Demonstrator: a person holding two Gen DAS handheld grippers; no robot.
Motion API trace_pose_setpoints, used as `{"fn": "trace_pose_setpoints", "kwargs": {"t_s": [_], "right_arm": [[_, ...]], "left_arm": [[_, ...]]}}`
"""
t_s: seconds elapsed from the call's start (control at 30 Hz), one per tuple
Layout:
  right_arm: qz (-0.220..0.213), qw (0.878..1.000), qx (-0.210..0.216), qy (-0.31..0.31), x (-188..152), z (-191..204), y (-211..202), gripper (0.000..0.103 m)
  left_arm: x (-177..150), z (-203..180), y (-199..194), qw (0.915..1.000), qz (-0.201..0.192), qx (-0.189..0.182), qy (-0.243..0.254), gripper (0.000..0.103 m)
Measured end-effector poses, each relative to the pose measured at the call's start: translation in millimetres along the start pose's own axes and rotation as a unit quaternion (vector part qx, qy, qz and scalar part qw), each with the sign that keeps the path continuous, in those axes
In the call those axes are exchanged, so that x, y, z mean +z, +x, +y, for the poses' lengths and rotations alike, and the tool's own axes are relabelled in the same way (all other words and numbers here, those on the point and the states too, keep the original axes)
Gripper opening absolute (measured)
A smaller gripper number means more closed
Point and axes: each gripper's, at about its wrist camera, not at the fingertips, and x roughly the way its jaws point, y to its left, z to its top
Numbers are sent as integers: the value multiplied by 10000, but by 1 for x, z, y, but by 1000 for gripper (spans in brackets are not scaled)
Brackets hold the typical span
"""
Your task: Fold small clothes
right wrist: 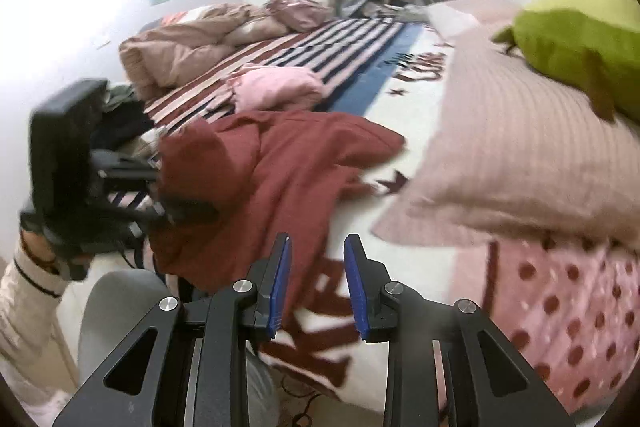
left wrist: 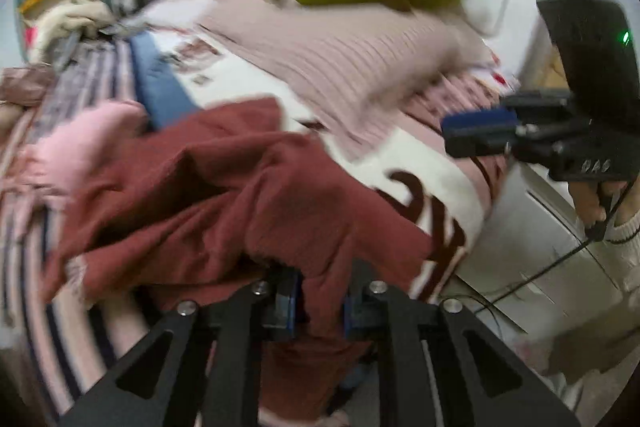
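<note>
Gripping red garment — left claw | right claw agape — garment just ahead-left

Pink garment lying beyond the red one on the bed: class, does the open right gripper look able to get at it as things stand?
Probably yes. The right gripper is open and holds nothing. The pink garment lies uncovered on the striped blanket, but the red garment, held by the left gripper, lies between, so it must reach over.

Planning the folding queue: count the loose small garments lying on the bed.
2: a dark red garment at the near edge, pinched by the left gripper, and a pink one behind it. Others may be hidden.
</note>
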Motion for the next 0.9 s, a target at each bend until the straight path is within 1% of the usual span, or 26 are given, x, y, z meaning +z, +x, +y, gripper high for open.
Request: {"fn": "trace_pose_setpoints", "kwargs": {"t_s": [0.03, 0.07, 0.1, 0.13, 0.17, 0.2, 0.23, 0.33, 0.4, 0.43, 0.47, 0.57, 0.63, 0.67, 0.7, 0.77, 0.83, 0.87, 0.9], "right_arm": [[8, 10000, 14, 51, -2, -4, -1, 22], [20, 9999, 28, 97, -4, -8, -2, 22], [32, 9999, 41, 128, -6, -10, -2, 22], [51, 9999, 72, 148, -7, -10, 0, 22], [58, 9998, 102, 154, -7, -9, 2, 22], [59, 9998, 139, 154, -7, -9, 3, 22], [50, 9997, 186, 142, -5, -8, 4, 22], [-30, 9996, 268, 24, 4, 1, 8, 22], [-98, 9993, 344, -50, 11, 8, 8, 22], [-138, 9990, 411, -109, 16, 13, 9, 22], [-160, 9986, 470, -178, 19, 18, 10, 22], [-163, 9967, 611, -504, 29, 43, 16, 22], [-140, 9958, 525, -739, 32, 57, 23, 29], [-124, 9953, 411, -864, 32, 65, 27, 34], [-83, 9947, 232, -995, 32, 71, 32, 33], [83, 9927, -343, -1153, 27, 77, 48, 33], [305, 9903, -700, -1160, 19, 72, 59, 30], [477, 9898, -811, -1067, 12, 66, 65, 27], [644, 9893, -896, -950, 5, 59, 70, 26]], "left_arm": [[0, -1, 9, 9998, 86, -183, -41, 22], [-1, -2, 15, 9993, 141, -348, -83, 24], [-2, -3, 20, 9984, 138, -539, -133, 30], [-2, -4, 21, 9977, 147, -642, -163, 35], [-3, -6, 18, 9973, 93, -704, -183, 37], [-4, -6, 14, 9964, 40, -818, -214, 45], [-5, -5, 10, 9952, 18, -947, -240, 49], [-8, -2, -1, 9935, 9, -1071, -397, 49], [-13, 1, -17, 9906, -108, -1235, -577, 50], [-15, 2, -23, 9900, -154, -1244, -647, 50], [-19, 6, -31, 9899, -196, -1191, -742, 51], [-37, 20, -56, 9902, -327, -866, -1049, 51], [-51, 30, -70, 9885, -492, -710, -1243, 56], [-59, 36, -77, 9874, -566, -610, -1347, 56], [-65, 41, -81, 9864, -615, -511, -1436, 56], [-77, 53, -87, 9832, -696, -289, -1662, 56], [-87, 62, -92, 9798, -790, -166, -1831, 56], [-92, 67, -93, 9778, -837, -85, -1921, 56], [-95, 73, -95, 9756, -887, 24, -2008, 56]]}}
